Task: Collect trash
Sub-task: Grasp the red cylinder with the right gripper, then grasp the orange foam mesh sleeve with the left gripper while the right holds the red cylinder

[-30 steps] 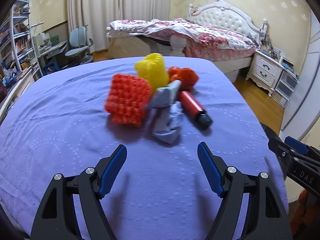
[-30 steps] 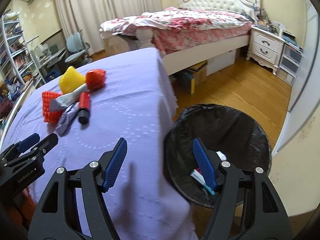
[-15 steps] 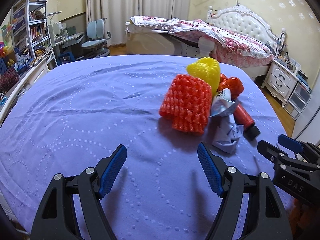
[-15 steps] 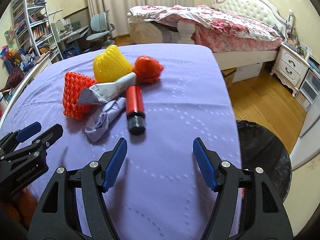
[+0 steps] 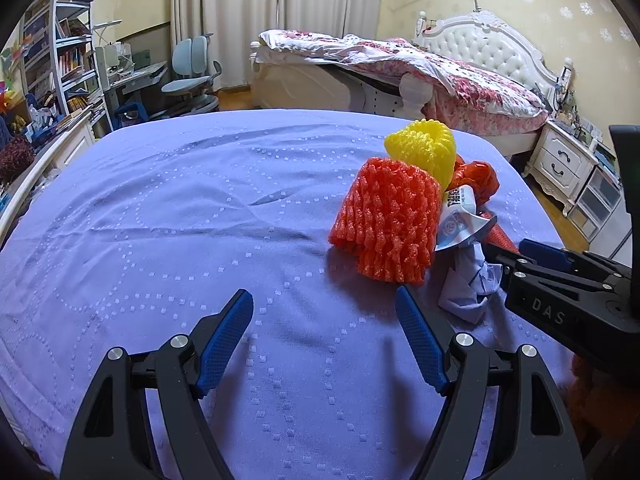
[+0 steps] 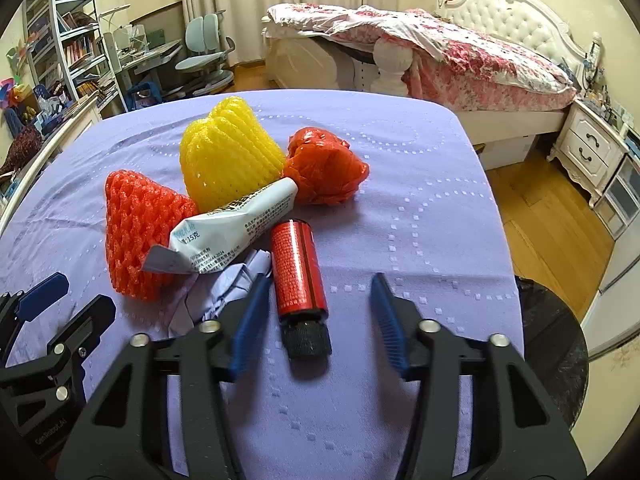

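Note:
A pile of trash lies on the purple-clothed table (image 6: 420, 208). It holds an orange foam net (image 6: 140, 228), a yellow foam net (image 6: 228, 156), a crumpled red bag (image 6: 324, 168), a white tube (image 6: 236, 232), a crumpled lilac paper (image 6: 224, 292) and a red bottle (image 6: 296, 268) with a black cap. My right gripper (image 6: 318, 292) straddles the bottle's cap end. Its jaws are closing; the left pad is near the bottle and the right pad stands apart. My left gripper (image 5: 323, 300) hangs open over bare cloth, just left of the orange net (image 5: 386, 220).
A black-lined bin (image 6: 552, 332) stands on the wooden floor below the table's right edge. Behind the table are a bed (image 5: 440, 76), a nightstand (image 5: 568, 164), a desk chair (image 5: 192, 80) and bookshelves (image 5: 60, 52).
The right gripper swung from above the bin to the pile and narrowed its jaws around the red bottle. The left gripper shifted left, so the pile now sits at its right.

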A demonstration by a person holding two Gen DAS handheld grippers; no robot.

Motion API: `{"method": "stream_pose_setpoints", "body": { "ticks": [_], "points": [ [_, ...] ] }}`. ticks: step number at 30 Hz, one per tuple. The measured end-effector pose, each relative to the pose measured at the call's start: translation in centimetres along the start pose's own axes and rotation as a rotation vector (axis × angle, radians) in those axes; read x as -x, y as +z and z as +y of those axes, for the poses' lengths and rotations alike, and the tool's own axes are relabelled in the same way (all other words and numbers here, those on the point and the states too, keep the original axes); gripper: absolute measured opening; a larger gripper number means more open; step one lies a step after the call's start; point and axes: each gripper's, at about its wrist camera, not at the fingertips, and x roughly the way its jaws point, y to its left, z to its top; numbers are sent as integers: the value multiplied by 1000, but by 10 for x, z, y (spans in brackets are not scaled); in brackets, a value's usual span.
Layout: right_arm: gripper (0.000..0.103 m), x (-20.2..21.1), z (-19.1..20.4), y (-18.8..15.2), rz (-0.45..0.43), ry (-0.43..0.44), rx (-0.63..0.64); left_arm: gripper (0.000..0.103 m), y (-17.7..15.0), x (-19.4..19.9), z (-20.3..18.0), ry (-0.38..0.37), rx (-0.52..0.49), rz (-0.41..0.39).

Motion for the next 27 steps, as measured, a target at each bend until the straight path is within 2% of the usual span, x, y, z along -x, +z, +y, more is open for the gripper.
{"method": "stream_pose_setpoints", "body": {
  "ticks": [2,5,11,27],
  "points": [
    [31,0,-1,0,0,-6,-4,76,1,0,0,-7,-2,-4],
    [23,1,-6,-2,-1,-3,-21,77,3,-1,0,-16,-5,-8],
    [23,3,-14,-4,-6,-7,-61,77,8,-6,-5,-31,-19,-15],
    [24,0,-18,-2,-8,-2,-64,79,23,-22,-19,-73,-51,-10]
  ]
}}
